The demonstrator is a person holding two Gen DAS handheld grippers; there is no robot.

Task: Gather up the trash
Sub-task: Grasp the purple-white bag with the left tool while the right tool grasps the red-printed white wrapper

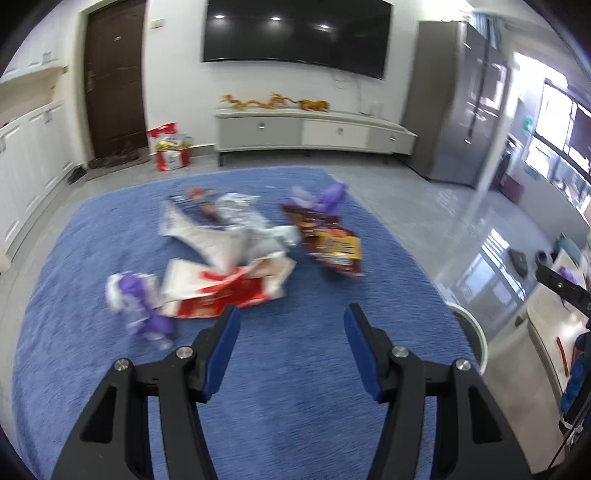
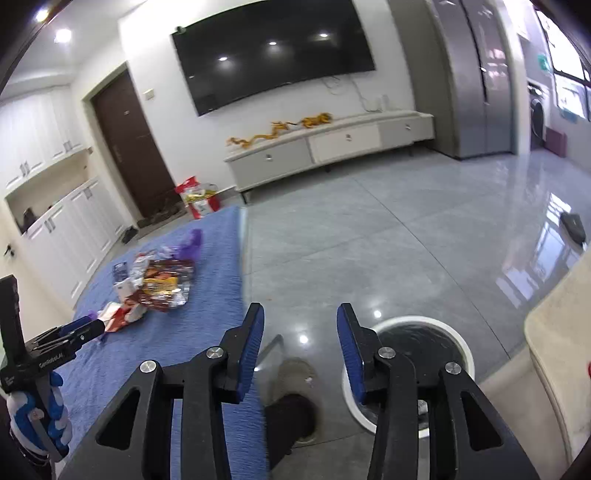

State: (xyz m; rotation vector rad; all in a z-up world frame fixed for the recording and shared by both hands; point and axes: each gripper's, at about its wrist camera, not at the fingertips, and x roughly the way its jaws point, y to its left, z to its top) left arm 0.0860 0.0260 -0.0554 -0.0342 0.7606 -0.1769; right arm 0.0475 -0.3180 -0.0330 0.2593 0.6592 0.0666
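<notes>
A heap of crumpled trash lies on a ribbed blue carpet (image 1: 280,376): a glossy red-and-yellow foil snack bag (image 1: 334,245) on the right, a creased white plastic wrapper (image 1: 218,236) in the middle, a flattened red-and-white paper carton (image 1: 225,286) nearer, and a wrinkled purple-and-white plastic wrapper (image 1: 138,306) at the near left. A second purple scrap (image 1: 330,195) sits at the far side of the heap. The left gripper (image 1: 291,326), black with blue ribbed pads, hovers above the carpet just short of the carton, its jaws moderately apart with nothing between them. The right gripper (image 2: 300,339) hangs over glossy grey floor tiles (image 2: 424,236), right of the carpet edge, its jaws likewise parted and empty. Just right of it stands a round white bin (image 2: 463,343) lined with dark plastic, well apart from the heap. A blue-and-white gloved hand (image 2: 38,424) holds the left tool at the near left of the right wrist view. Against the far wall runs a long low white cabinet (image 1: 306,131) carrying golden dragon figures (image 1: 275,101), under a large black screen (image 1: 295,33). A dark brown door (image 1: 114,77) stands at the far left, a red-and-white bag (image 1: 170,147) beside it, and a tall grey refrigerator (image 1: 461,103) at the far right.
</notes>
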